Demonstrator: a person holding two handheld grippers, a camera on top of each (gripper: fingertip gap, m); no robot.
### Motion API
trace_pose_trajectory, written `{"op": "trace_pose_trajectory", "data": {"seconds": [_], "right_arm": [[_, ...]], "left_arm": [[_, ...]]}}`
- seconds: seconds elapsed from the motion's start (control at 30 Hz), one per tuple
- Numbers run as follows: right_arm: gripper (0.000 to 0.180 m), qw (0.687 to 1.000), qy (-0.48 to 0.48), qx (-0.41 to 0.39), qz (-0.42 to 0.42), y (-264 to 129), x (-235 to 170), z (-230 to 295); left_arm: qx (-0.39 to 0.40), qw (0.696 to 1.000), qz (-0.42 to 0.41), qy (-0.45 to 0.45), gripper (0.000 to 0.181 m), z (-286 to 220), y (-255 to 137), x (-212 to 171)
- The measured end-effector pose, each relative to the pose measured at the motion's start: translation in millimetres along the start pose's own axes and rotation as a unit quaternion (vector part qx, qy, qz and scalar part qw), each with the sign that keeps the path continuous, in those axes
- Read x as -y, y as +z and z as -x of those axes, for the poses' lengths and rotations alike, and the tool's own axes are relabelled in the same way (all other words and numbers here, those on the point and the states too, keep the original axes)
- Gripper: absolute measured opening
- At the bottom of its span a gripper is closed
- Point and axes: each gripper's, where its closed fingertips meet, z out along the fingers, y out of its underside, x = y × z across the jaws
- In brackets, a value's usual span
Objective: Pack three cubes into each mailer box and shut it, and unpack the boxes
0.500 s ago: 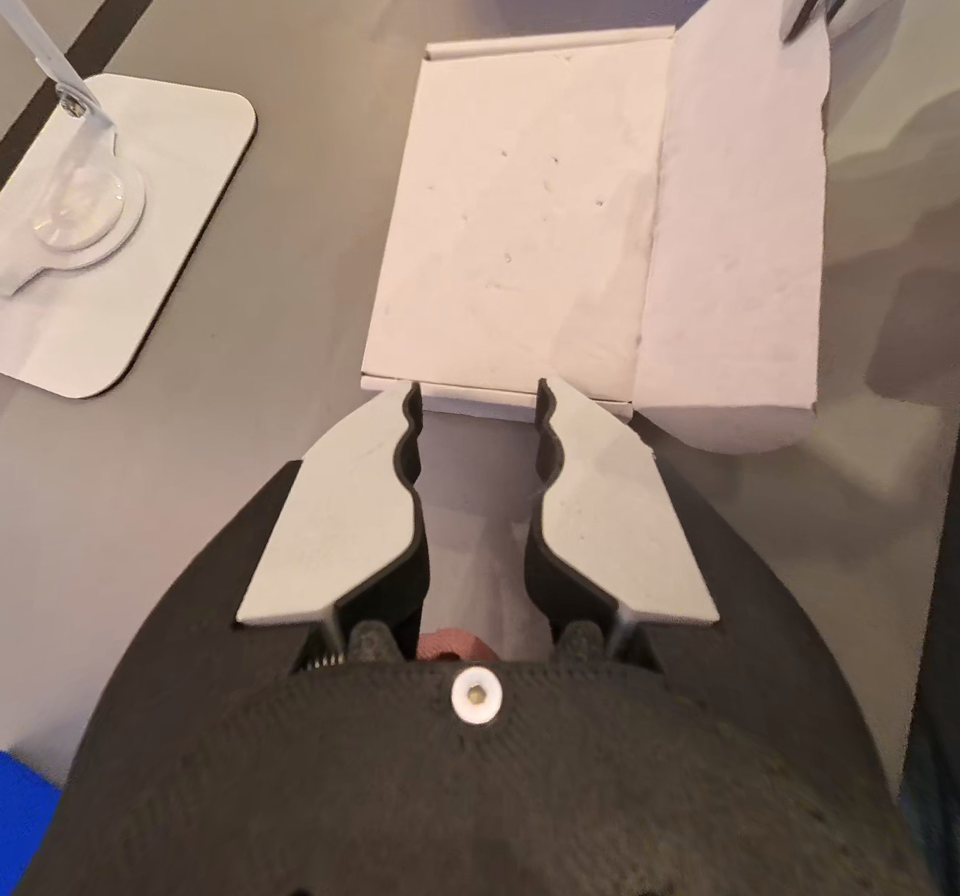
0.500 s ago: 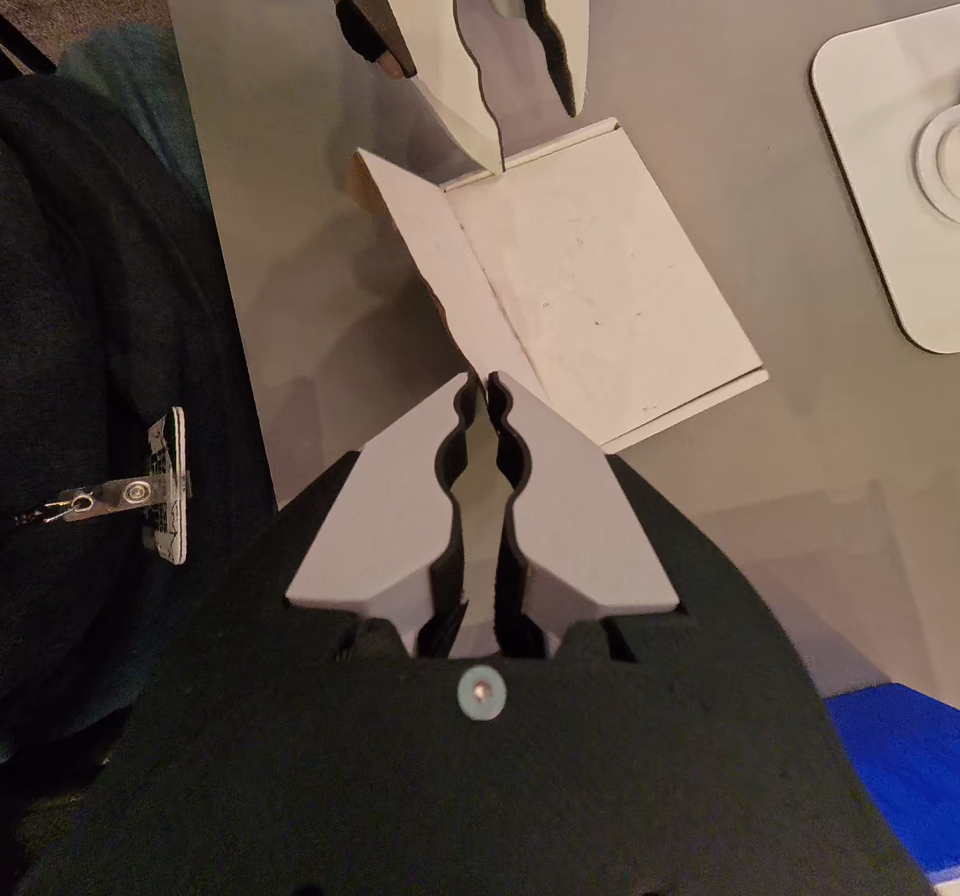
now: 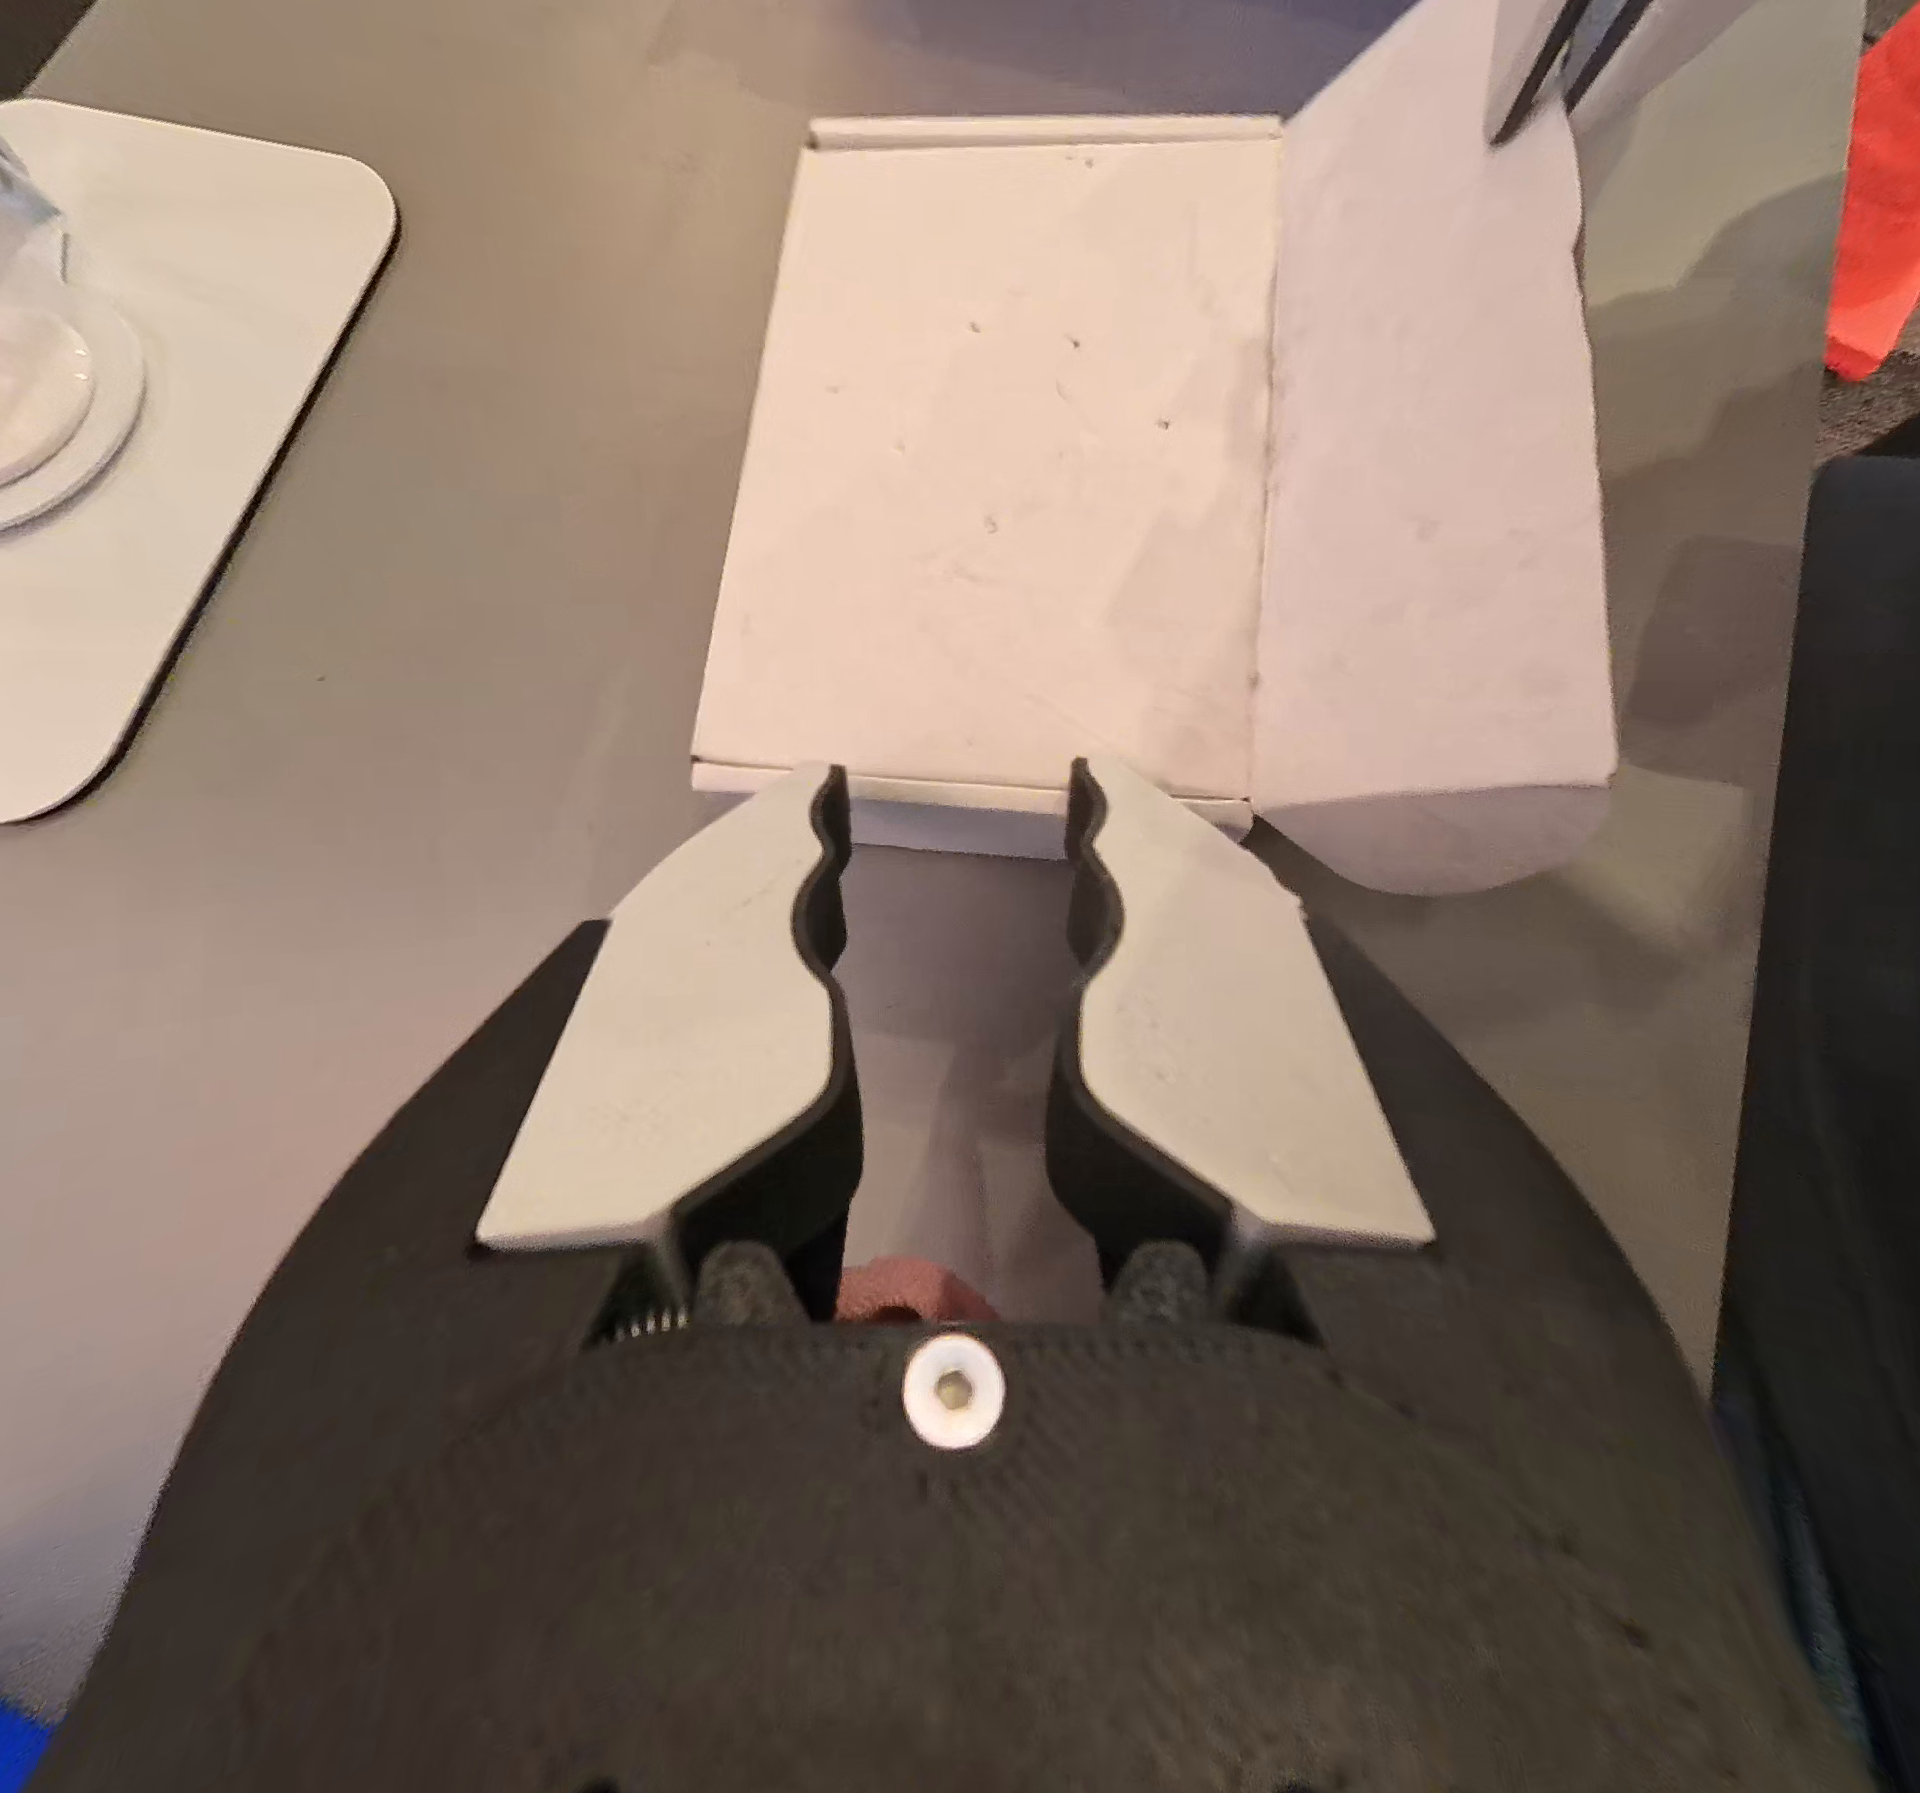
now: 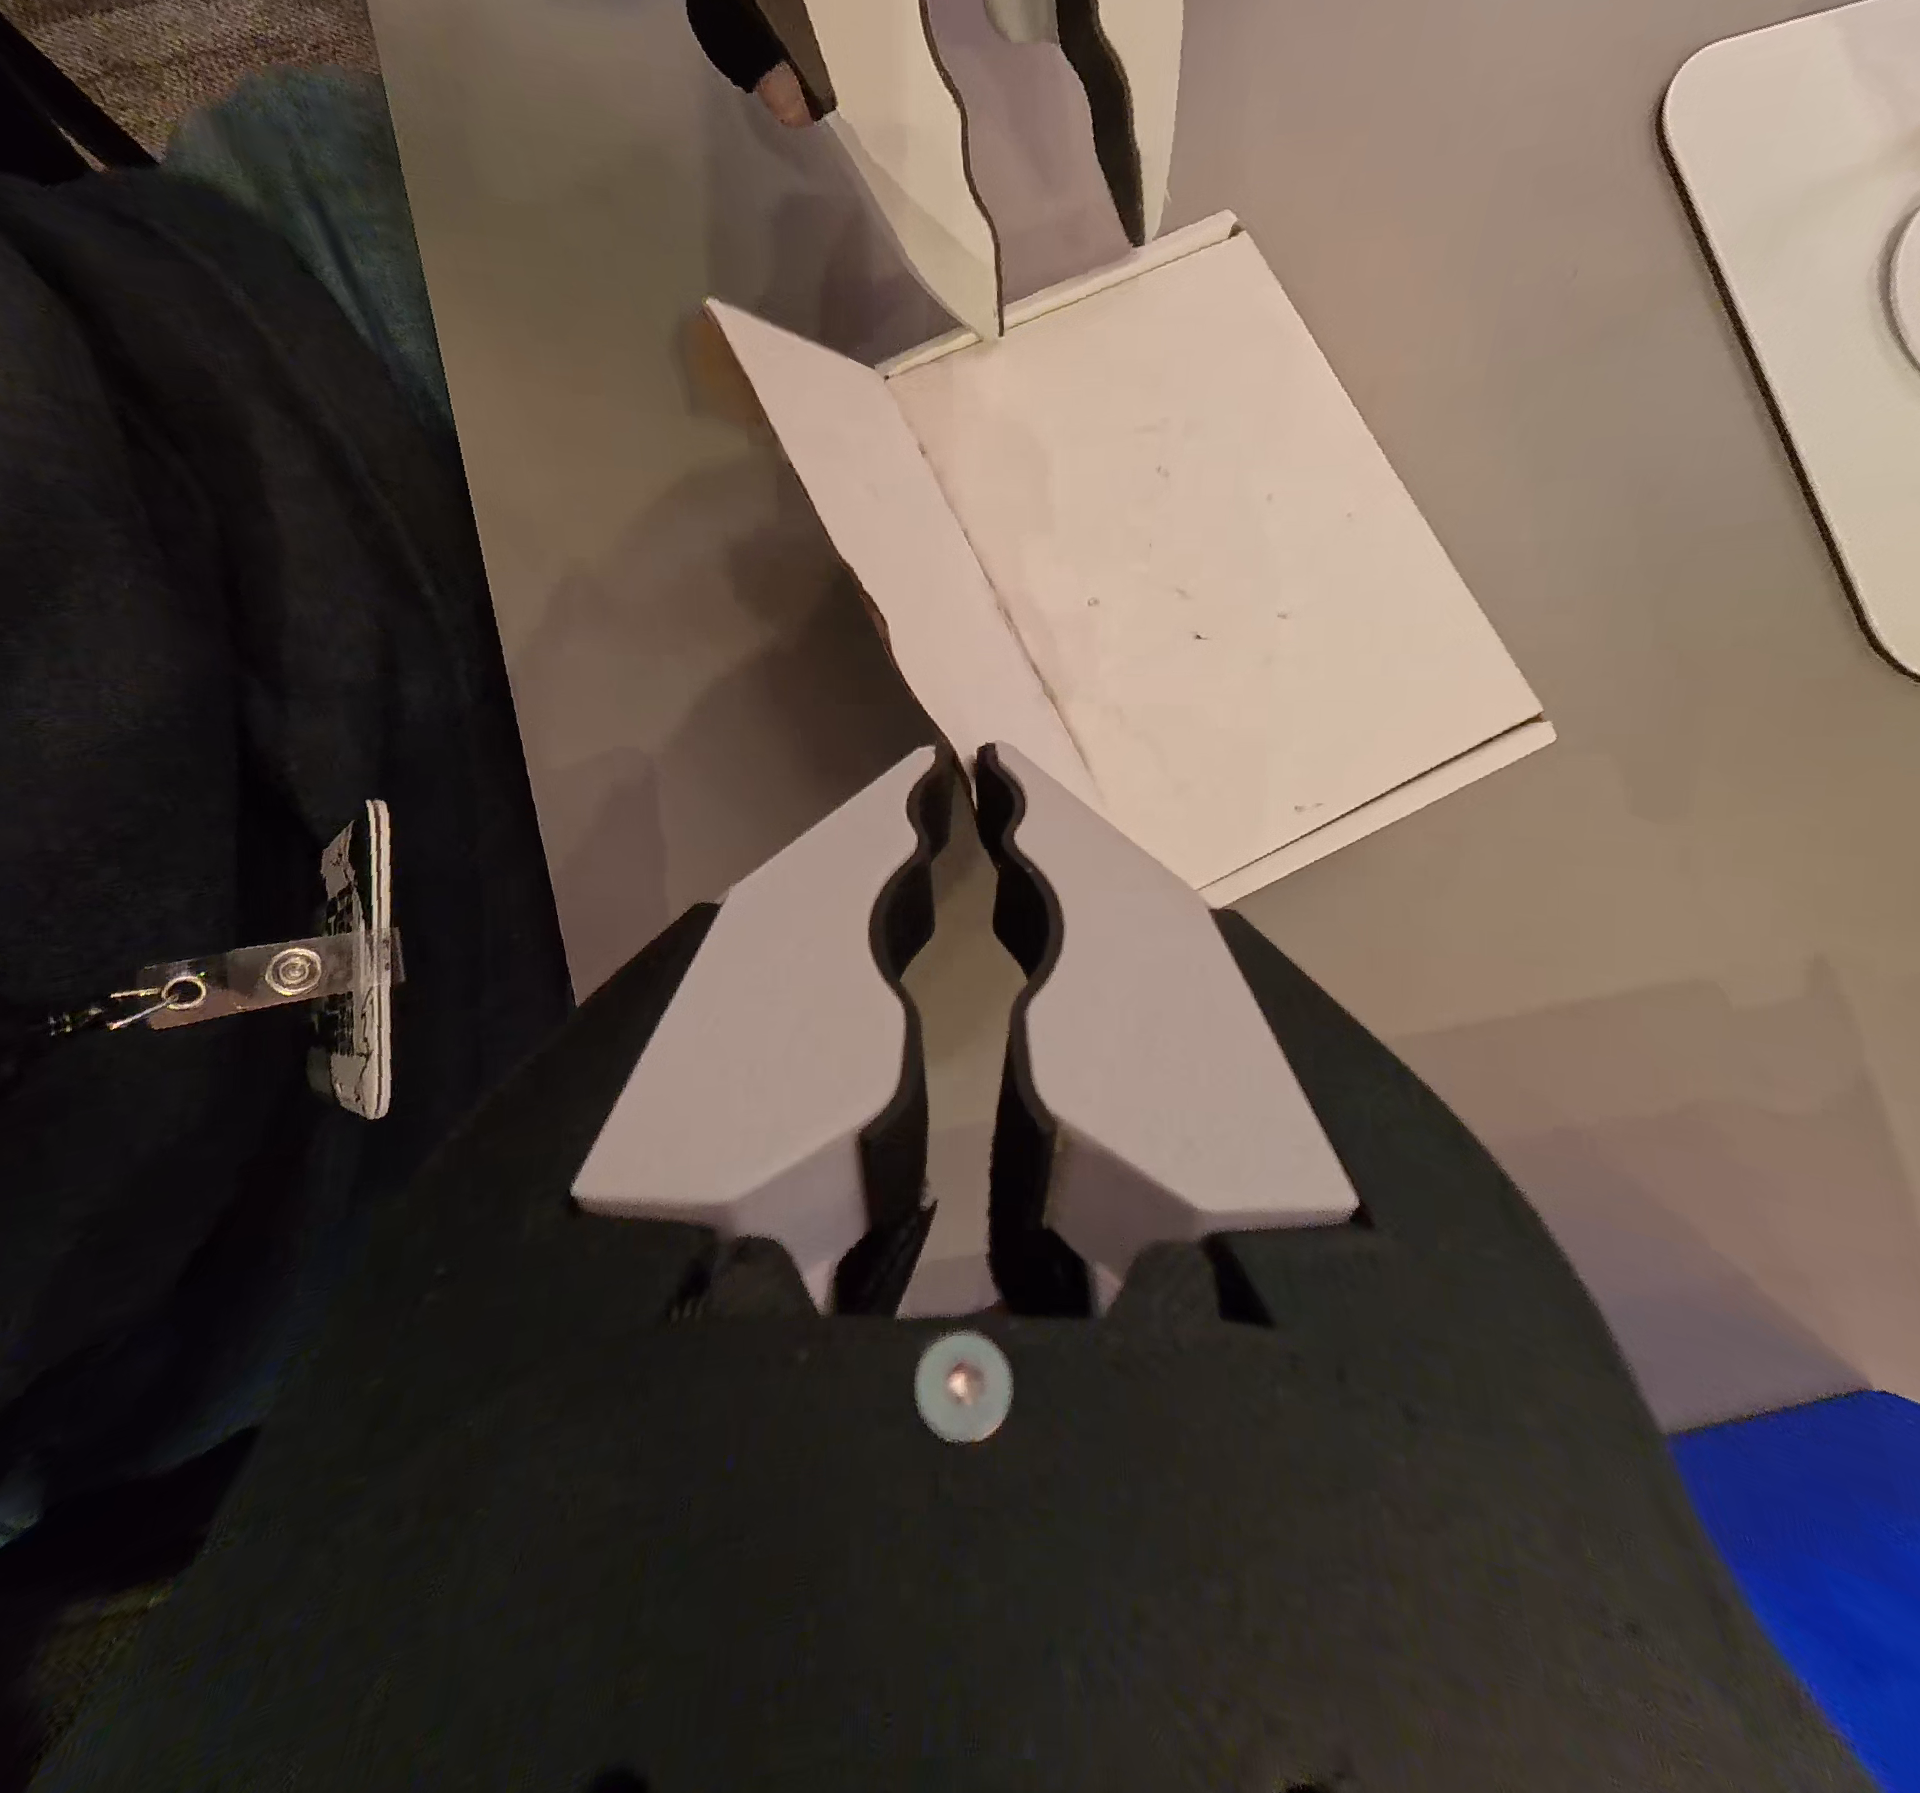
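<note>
Jaws first: the left gripper (image 3: 956, 793) stands well open with nothing between its pale fingers, its tips at the near short edge of the flat white cardboard mailer box (image 3: 997, 455), and whether they touch that edge cannot be told. The right gripper (image 4: 964, 756) is nearly closed, a thin slit between its tips, which sit at the edge of the box's raised white front flap (image 4: 883, 517); it looks pinched on that flap, though the contact itself is hidden.

The box lies on the grey counter (image 3: 468, 393) with its lid down flat and only that flap standing up along one long side. No cubes show in either view (whether any are inside cannot be seen). A white rounded-corner plate with a clear disc on it (image 3: 156, 413) rests well apart on the counter, and a person in dark clothing with a clipped badge (image 4: 343, 964) sits beside the counter edge.

My reading is that the flap is being worked, either tucked in or pulled out. The risks from here:
- thin card could slip from a pinch taken so near the tips;
- the light box may slide or tip if the flap is pulled while the left side is not bracing it;
- a hard sideways pull could crease or tear the fold.
</note>
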Motion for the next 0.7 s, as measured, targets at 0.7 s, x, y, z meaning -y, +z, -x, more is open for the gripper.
{"op": "trace_pose_trajectory", "data": {"seconds": [0.7], "right_arm": [[0.022,0.937,-0.262,-0.212,0.096,3,-6,-35]], "left_arm": [[-0.026,0.999,0.026,0.039,0.026,-9,10,5]]}}
